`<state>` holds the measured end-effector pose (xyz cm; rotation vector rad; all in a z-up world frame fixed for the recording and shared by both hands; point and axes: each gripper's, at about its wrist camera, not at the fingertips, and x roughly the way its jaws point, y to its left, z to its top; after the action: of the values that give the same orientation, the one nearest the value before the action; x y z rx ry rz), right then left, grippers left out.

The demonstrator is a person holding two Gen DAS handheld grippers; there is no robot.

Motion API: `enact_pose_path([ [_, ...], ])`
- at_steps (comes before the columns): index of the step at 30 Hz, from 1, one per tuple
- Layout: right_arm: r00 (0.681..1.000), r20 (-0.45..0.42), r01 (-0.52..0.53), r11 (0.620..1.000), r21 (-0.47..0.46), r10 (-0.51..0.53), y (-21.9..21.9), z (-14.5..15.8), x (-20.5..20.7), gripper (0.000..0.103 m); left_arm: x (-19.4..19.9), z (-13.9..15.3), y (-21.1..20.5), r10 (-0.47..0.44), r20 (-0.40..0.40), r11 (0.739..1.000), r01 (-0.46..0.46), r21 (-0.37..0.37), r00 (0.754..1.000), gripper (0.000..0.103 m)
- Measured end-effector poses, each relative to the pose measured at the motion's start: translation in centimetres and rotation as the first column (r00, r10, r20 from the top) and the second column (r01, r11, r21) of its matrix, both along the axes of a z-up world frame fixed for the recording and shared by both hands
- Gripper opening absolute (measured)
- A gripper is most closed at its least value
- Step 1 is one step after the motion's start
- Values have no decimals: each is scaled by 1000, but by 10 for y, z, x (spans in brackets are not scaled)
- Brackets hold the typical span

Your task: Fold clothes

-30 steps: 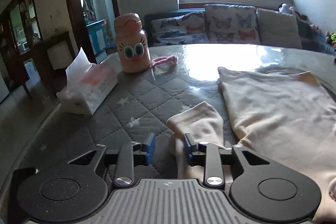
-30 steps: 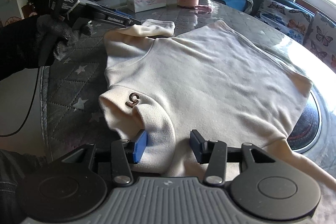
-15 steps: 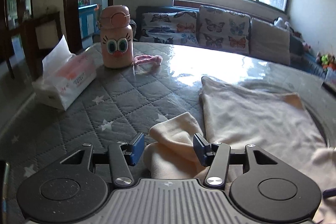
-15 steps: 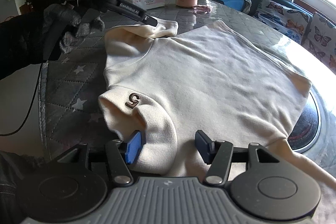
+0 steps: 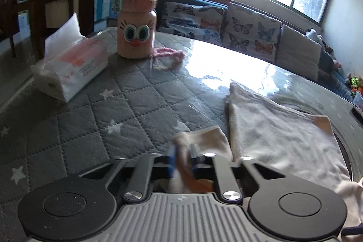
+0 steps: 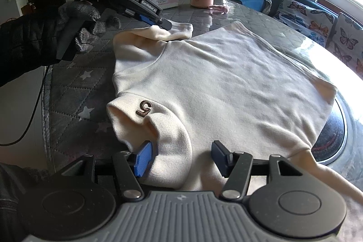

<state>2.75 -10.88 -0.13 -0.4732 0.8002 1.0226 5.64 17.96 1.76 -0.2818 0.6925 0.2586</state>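
The left gripper [image 5: 181, 157] has now closed on the sleeve [image 5: 202, 140] of the flat cream fleece sweater [image 6: 226, 83], while the right gripper [image 6: 179, 157] stays apart.

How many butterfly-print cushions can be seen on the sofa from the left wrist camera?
2: one butterfly-print cushion at the sofa's left end behind the pink cartoon-face bottle, the other beside it to the right. A plain beige cushion follows; more may be hidden.

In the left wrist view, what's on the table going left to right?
Tissue box → pink bottle → pink hair band → sleeve in the left gripper → shirt body.
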Motion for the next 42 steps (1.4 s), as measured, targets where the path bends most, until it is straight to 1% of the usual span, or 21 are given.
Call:
enact_pose_path([
  [2, 1000, 0, 0, 1000, -1, 0, 0, 0, 0, 60, -5, 4, 2, 23, 23, 1000, -24, 18, 999, 6],
  [5, 1000, 2, 1, 1000, -3, -1, 1, 0, 0, 60, -15, 13, 8, 67, 56, 995, -70, 69, 996, 5],
  [8, 1000, 4, 1, 1000, -6, -1, 2, 0, -1, 60, -29, 24, 20, 132, 92, 983, -142, 120, 987, 5],
  [11, 1000, 7, 2, 1000, -8, -2, 2, 0, -1, 60, -44, 31, 36, 195, 119, 964, -213, 161, 974, 5],
  [13, 1000, 7, 3, 1000, -8, -3, 2, -1, -1, 60, -54, 32, 49, 232, 120, 951, -251, 178, 965, 5],
  [16, 1000, 7, 4, 1000, -8, -3, 2, -1, -1, 60, -68, 28, 63, 268, 107, 937, -285, 201, 957, 5],
  [19, 1000, 6, 2, 1000, -9, -2, 2, -1, -1, 60, -77, 19, 73, 285, 70, 931, -294, 215, 956, 5],
  [21, 1000, 6, 2, 1000, -11, -2, 1, 0, -1, 60, -81, 14, 74, 287, 47, 927, -290, 238, 957, 6],
  [22, 1000, 6, 2, 1000, -12, -2, 1, 0, -1, 60, -82, 12, 74, 287, 37, 926, -287, 245, 957, 9],
  [25, 1000, 3, 1, 1000, -15, -1, 1, 0, 0, 60, -87, 7, 75, 287, 10, 922, -280, 267, 958, 11],
  [27, 1000, 2, -2, 1000, -18, 2, 2, 1, 0, 60, -89, 3, 75, 288, -8, 919, -274, 282, 958, 16],
  [28, 1000, 2, -3, 1000, -18, 3, 2, 1, 0, 60, -90, 5, 76, 298, -7, 916, -284, 285, 955, 21],
  [30, 1000, 1, -5, 1000, -19, 5, 3, 1, 0, 60, -89, 9, 74, 293, 8, 917, -283, 282, 956, 23],
  [31, 1000, -1, -6, 1000, -16, 6, 3, 2, 0, 60, -89, 12, 71, 279, 18, 919, -273, 283, 960, 23],
  [33, 1000, -4, -7, 1000, -8, 7, 3, 4, -1, 60, -86, 17, 62, 226, 27, 936, -225, 271, 974, 23],
  [34, 1000, -3, -7, 1000, -5, 7, 2, 5, -1, 60, -84, 17, 58, 198, 24, 943, -197, 269, 980, 23],
  [37, 1000, -12, -4, 1000, 11, 4, 2, 9, 0, 60, -70, 11, 43, 124, -8, 951, -116, 285, 992, 23],
  [39, 1000, -5, 4, 1000, 15, -4, 2, 11, 2, 60, -62, 3, 41, 108, -32, 956, -95, 277, 994, 23],
  [42, 999, -16, 34, 999, 26, -33, -3, 12, 9, 60, -52, -9, 44, 117, -68, 957, -94, 273, 991, 23],
])
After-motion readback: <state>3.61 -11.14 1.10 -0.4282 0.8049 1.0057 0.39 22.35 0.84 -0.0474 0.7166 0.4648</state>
